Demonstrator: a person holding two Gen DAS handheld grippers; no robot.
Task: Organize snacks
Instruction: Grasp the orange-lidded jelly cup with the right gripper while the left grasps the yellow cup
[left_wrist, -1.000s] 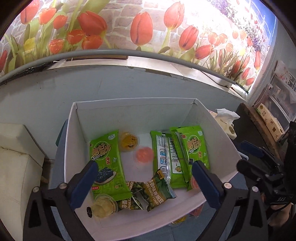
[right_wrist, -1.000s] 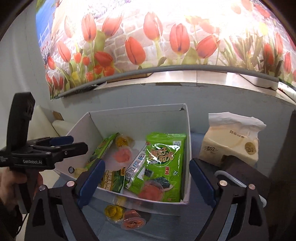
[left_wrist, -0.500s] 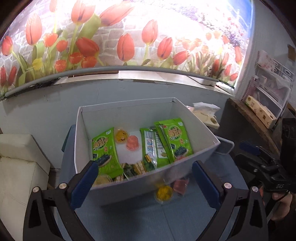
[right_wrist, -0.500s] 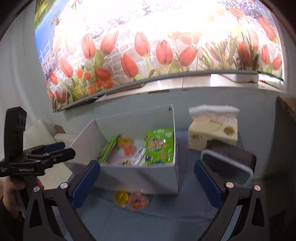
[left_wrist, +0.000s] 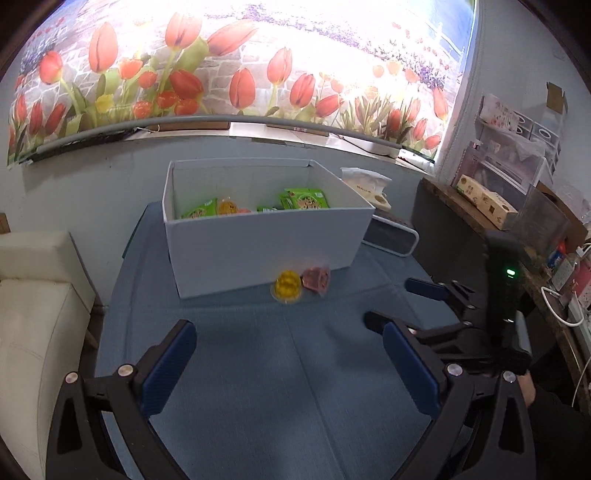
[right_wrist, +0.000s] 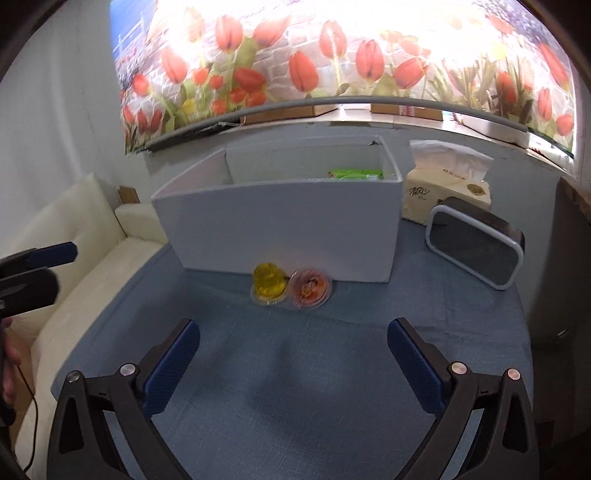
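A white box (left_wrist: 258, 247) (right_wrist: 288, 229) stands at the back of the blue table and holds green snack packs (left_wrist: 304, 199) and jelly cups. Two jelly cups lie on the cloth against its front wall: a yellow jelly cup (left_wrist: 287, 286) (right_wrist: 269, 284) and a pink jelly cup (left_wrist: 317, 278) (right_wrist: 309, 288). My left gripper (left_wrist: 288, 365) is open and empty, well back from the cups. My right gripper (right_wrist: 291, 363) is wide open and empty, also short of them; it shows at the right of the left wrist view (left_wrist: 402, 306).
A tissue pack (right_wrist: 448, 195) and a dark rounded device with a white rim (right_wrist: 476, 245) sit right of the box. A cream sofa (right_wrist: 74, 251) borders the table's left side. A shelf with boxes (left_wrist: 491, 206) lines the right. Tulip mural behind.
Both grippers have pulled back from above the box toward the near side of the table. The box interior is now mostly hidden behind its front wall, and the two cups have come into view.
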